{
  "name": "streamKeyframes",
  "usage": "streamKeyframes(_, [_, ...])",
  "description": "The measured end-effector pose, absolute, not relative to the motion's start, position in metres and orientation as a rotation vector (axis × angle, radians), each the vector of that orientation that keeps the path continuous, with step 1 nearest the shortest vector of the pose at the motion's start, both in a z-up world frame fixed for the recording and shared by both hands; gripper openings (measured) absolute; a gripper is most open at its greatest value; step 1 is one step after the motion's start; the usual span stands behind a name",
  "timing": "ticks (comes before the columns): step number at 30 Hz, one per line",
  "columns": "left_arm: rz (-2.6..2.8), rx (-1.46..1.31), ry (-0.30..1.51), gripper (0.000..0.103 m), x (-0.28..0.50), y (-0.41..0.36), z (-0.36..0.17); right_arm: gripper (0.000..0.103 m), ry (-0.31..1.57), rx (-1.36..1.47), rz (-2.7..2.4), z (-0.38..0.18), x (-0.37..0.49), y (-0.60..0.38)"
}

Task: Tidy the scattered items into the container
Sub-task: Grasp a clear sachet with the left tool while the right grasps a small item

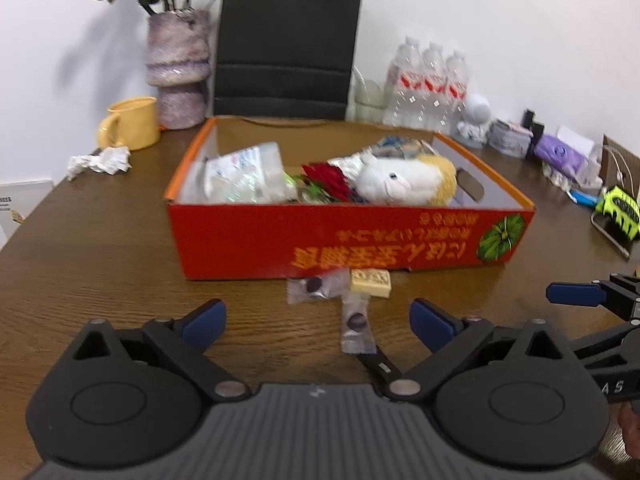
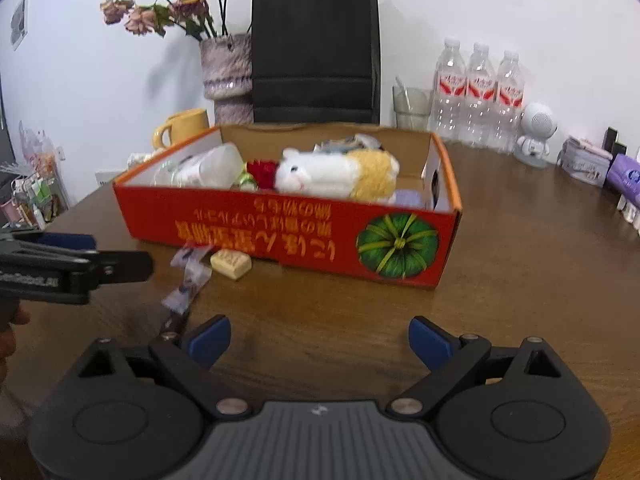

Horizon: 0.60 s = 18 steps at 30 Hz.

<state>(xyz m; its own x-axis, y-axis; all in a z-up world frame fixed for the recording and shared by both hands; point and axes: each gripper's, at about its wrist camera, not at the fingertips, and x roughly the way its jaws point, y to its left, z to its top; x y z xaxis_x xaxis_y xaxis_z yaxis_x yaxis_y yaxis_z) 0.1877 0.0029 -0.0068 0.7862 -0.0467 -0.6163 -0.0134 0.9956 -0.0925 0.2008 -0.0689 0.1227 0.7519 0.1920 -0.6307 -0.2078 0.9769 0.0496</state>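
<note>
A red cardboard box [image 1: 352,240] [image 2: 280,224] stands mid-table and holds a white plush toy [image 1: 400,182] [image 2: 320,178], a plastic bottle [image 1: 244,174] and a red flower [image 1: 326,182]. In front of it lie two clear candy wrappers [image 1: 316,286] [image 1: 354,326] [image 2: 188,276], a cream bar [image 1: 370,280] [image 2: 231,263] and a dark strip [image 1: 378,364]. My left gripper [image 1: 318,320] is open and empty just short of the wrappers. My right gripper [image 2: 320,342] is open and empty, to their right.
A yellow mug [image 1: 132,122], a vase with dried flowers [image 1: 178,68], a black paper bag [image 1: 286,44], water bottles [image 1: 430,80] and a white figurine [image 1: 476,120] line the back. Crumpled paper [image 1: 100,160] lies at the left. Small items [image 1: 616,208] crowd the right edge.
</note>
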Motion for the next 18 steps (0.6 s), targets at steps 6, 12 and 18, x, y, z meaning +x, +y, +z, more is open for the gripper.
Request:
streamKeyframes(6, [-0.026, -0.055, 0.698, 0.062, 0.206, -0.012, -0.022, 0.095, 0.683, -0.046, 0.206, 0.117, 0.203, -0.066])
streamKeyframes(12, [-0.047, -0.01, 0.713, 0.02, 0.211, -0.017, -0.033, 0.093, 0.688, -0.048, 0.241, 0.114, 0.207, -0.057])
streamKeyframes(18, [-0.048, -0.039, 0.699, 0.016, 0.202, 0.002, -0.033, 0.089, 0.685, -0.041, 0.315, 0.114, 0.208, -0.037])
